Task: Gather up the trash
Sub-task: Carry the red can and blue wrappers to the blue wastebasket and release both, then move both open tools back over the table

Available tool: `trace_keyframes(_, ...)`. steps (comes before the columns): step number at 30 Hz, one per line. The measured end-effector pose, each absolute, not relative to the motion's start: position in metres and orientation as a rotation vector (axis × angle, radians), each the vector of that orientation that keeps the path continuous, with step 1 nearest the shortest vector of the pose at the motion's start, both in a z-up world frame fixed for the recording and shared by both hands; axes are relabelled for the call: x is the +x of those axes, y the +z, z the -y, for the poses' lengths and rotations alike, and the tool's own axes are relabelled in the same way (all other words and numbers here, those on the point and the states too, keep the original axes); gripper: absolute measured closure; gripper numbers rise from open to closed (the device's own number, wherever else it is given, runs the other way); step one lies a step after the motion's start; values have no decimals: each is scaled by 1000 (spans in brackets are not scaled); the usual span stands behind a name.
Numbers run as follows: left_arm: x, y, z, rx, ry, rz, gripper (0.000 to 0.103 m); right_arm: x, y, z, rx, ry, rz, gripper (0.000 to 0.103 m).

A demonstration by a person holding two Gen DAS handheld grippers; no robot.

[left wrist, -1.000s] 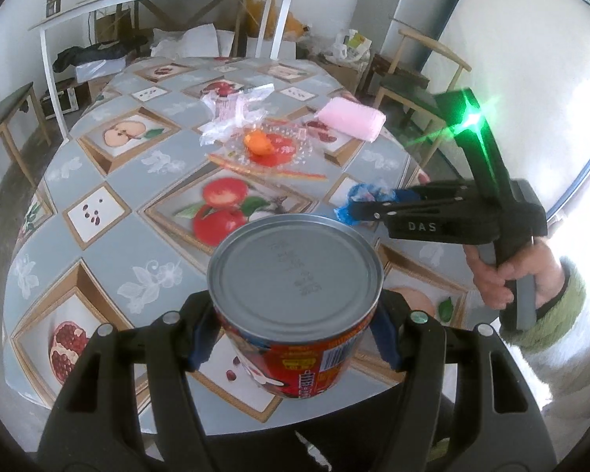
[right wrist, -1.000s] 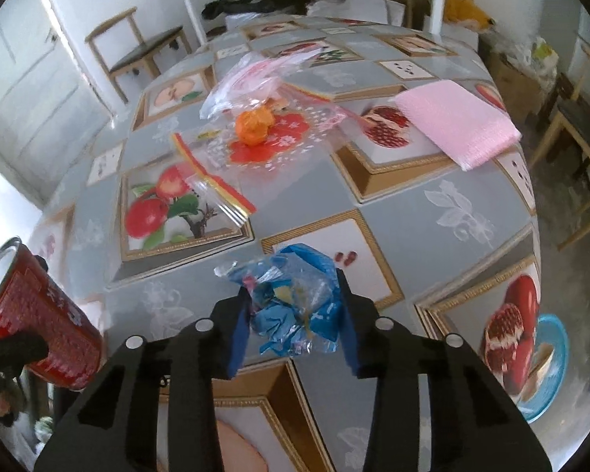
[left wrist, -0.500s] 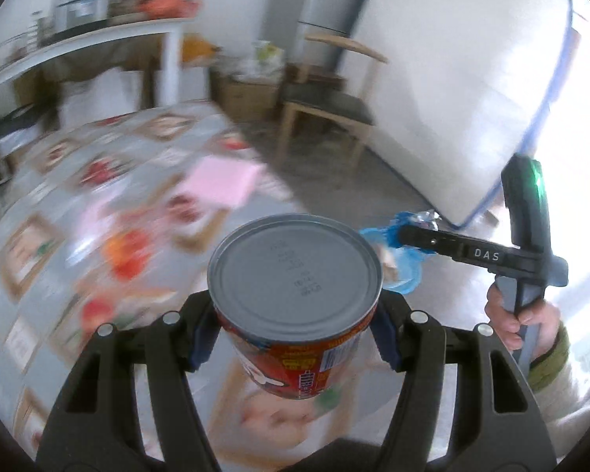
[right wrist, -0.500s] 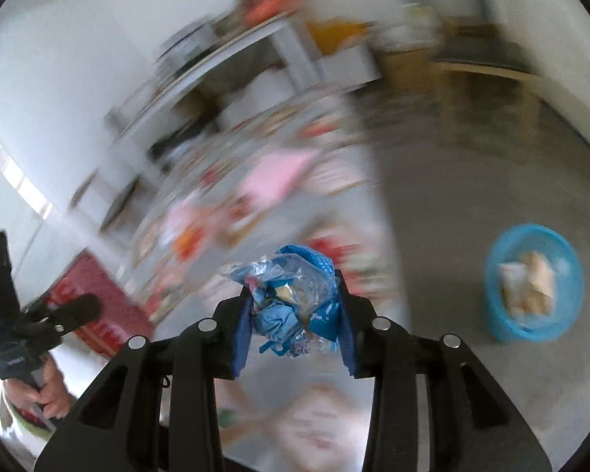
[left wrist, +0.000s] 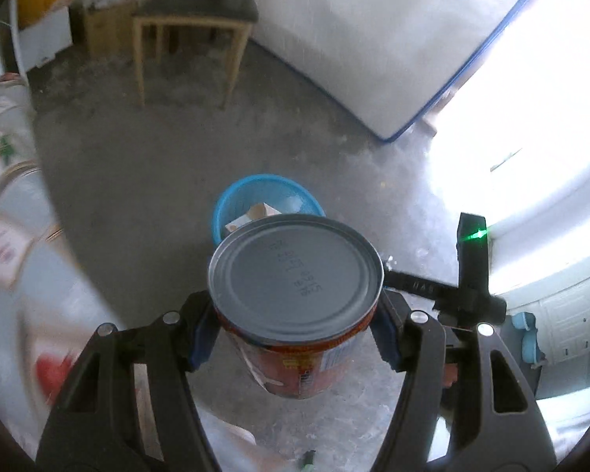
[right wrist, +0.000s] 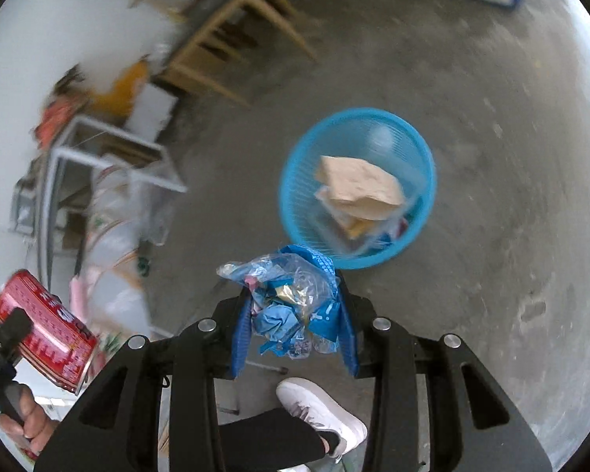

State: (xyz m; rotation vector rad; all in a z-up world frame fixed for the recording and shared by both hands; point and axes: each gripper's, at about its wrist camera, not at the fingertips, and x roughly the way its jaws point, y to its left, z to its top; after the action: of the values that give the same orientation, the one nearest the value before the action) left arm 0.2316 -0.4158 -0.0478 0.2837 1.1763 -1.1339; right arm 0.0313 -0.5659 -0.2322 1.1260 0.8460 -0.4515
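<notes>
Blue basket already holds scraps; nearby, left gripper clamps the can, right gripper pinches the wrapper bundle, both undeposited.

Can lid stamp — digits illegible

We see a tin can with a matt grey metal lid, crinkly glossy plastic wrappers, a blue plastic mesh basket, rough concrete floor, and a wooden chair.
</notes>
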Motion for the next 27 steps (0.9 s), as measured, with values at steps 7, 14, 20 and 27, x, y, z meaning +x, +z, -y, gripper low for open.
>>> trace_keyframes(7, 258, -93, 523, 308, -1094, -1207, 39, 73, -275, 611, 1103, -513, -872, 55)
trace_keyframes(14, 272, -105, 531, 237, -1063, -1260, 24, 110, -346, 640, 1159, -540, -977, 42)
trace_keyframes(20, 269, -89, 494, 237, -1077, -1218, 24, 108, -364, 637, 1157, -547, -994, 41)
trace_keyframes(27, 260, -63, 458, 243, -1083, -1154, 24, 97, -358, 634, 1135, -554, -978, 41)
